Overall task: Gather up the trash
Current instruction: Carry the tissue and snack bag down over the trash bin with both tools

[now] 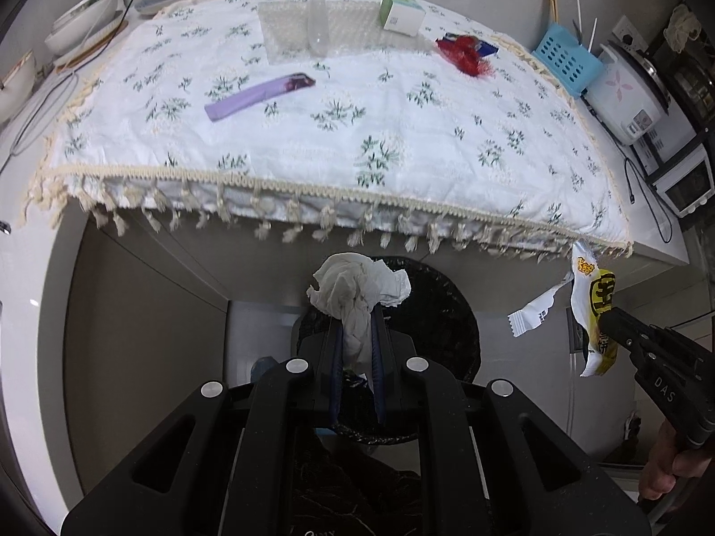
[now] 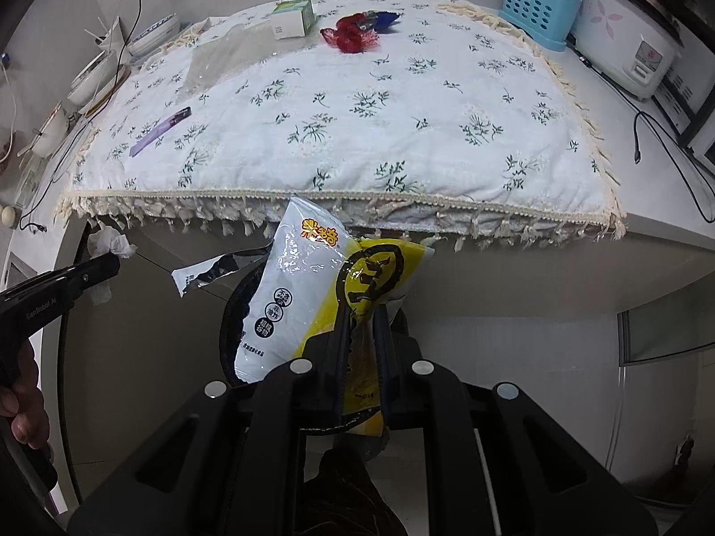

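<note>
A home kitchen. A rice cooker (image 2: 625, 31) and a small oven (image 1: 683, 183) stand at the right of the white desk (image 2: 661, 205). Stacked bowls (image 1: 80, 22) with chopsticks sit at its left, beside a flowered cloth (image 1: 313, 134).

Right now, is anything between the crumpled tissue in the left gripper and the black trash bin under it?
Nothing visible. The left gripper holds the crumpled tissue directly above the black trash bin, with open air between them.

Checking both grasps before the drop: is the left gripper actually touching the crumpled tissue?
Touching. The left wrist view shows the left gripper shut on the crumpled tissue, the paper pinched between its fingers above the black trash bin.
</note>
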`<state>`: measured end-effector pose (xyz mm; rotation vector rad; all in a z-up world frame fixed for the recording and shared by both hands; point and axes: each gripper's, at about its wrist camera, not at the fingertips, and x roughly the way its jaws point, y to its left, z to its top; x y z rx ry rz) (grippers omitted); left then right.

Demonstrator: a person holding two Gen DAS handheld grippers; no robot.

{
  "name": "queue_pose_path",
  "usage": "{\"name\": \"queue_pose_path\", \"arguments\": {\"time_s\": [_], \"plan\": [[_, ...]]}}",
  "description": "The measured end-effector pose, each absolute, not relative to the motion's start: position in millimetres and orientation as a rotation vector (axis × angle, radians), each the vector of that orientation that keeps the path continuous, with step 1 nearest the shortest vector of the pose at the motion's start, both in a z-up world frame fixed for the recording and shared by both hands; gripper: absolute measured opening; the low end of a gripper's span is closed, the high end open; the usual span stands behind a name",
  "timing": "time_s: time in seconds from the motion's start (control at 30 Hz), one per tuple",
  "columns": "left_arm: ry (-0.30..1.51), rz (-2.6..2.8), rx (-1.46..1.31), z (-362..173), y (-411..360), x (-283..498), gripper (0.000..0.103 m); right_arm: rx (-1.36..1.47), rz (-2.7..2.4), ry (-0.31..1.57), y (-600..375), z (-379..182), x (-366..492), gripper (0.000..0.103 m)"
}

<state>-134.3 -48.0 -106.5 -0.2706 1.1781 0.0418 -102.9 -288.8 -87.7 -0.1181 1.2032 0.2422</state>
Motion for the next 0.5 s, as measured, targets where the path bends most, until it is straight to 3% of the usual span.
{"name": "queue_pose_path", "arguments": {"time_s": [0.5], "plan": [[1.244, 0.068, -0.273, -165.9, -72.6, -138.7, 0.01, -0.129, 0.265, 1.262, -301.1, -143.2, -108.2, 0.01]]}}
